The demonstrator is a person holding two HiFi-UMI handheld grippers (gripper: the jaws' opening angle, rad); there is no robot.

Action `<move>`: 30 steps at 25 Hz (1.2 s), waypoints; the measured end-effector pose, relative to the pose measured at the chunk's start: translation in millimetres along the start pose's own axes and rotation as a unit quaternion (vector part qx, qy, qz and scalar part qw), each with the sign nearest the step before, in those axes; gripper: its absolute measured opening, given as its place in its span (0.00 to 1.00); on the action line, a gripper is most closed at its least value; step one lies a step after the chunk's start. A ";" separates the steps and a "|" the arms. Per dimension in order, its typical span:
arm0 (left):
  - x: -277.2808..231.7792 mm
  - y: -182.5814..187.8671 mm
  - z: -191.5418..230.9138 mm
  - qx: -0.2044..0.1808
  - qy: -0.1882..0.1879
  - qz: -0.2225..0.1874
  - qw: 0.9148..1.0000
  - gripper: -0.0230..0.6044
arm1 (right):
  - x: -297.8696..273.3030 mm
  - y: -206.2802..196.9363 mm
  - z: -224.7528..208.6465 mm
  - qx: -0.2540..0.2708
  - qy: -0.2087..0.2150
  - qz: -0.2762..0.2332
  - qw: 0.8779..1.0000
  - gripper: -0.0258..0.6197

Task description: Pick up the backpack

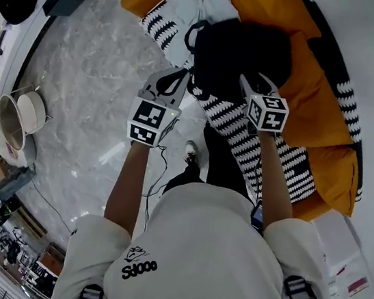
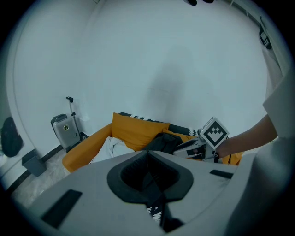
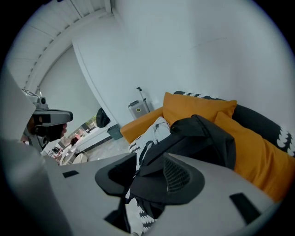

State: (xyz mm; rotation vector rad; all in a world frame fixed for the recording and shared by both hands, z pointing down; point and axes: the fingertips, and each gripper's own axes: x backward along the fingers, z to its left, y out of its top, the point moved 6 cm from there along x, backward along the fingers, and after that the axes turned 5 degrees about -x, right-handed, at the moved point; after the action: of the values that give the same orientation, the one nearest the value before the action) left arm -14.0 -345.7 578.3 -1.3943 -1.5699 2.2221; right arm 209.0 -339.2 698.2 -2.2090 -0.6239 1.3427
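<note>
The right gripper (image 3: pixel 148 179) is clamped on the backpack's padded mesh strap (image 3: pixel 179 176), which lies across its jaws and runs off to the far side into the black backpack (image 3: pixel 205 138). In its own view, the left gripper (image 2: pixel 150 179) has its jaws drawn close, with only a narrow slit between them. A thin dark band sits in that slit and may be another strap, though it cannot be followed to the bag. In the head view both grippers point at the near edge of the backpack (image 1: pixel 242 53), the left gripper (image 1: pixel 173 83) at its left corner and the right gripper (image 1: pixel 259 92) near its middle. The backpack slumps on the bench (image 1: pixel 329 117), resting on orange cushions (image 3: pixel 196 108) and a black-and-white patterned throw (image 1: pixel 239 130), with pale cloth (image 1: pixel 193 5) to its left. Judging from this, the grasp is made on the right side at least, but the lift looks barely begun, since the bag's bulk appears to rest on the cushions. What seems left is to raise both grippers together until the backpack hangs clear.
</note>
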 end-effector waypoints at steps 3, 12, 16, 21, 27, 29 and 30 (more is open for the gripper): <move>-13.0 -6.1 1.3 0.005 0.002 0.009 1.000 0.07 | -11.2 -6.6 -7.4 -0.005 0.006 0.008 1.000 0.33; -42.4 -12.1 1.1 0.013 -0.008 0.033 0.999 0.07 | -27.3 -16.6 -15.5 -0.048 0.016 0.020 0.999 0.33; -59.7 -16.3 -6.6 0.016 -0.014 0.040 0.999 0.07 | -37.7 -22.4 -28.5 -0.062 0.016 0.025 0.998 0.33; -74.4 -14.8 -12.4 0.023 -0.013 0.042 0.999 0.07 | -47.2 -25.3 -40.4 -0.073 0.021 0.034 0.997 0.33; -92.5 -10.9 -1.1 0.030 -0.007 0.048 0.998 0.07 | -69.0 -16.9 -51.5 -0.084 0.025 0.045 0.995 0.33; -97.8 -9.1 -2.4 0.033 -0.007 0.051 0.998 0.07 | -71.5 -15.9 -58.0 -0.090 0.019 0.050 0.994 0.33; -99.5 -7.9 -3.7 0.034 -0.007 0.052 0.998 0.07 | -71.4 -15.8 -60.5 -0.094 0.016 0.053 0.994 0.33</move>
State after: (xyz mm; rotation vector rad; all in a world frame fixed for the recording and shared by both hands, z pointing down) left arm 43.2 -392.0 645.9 -1.4766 -1.4414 2.3239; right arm 231.7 -379.6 781.0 -2.4386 -0.6531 1.3473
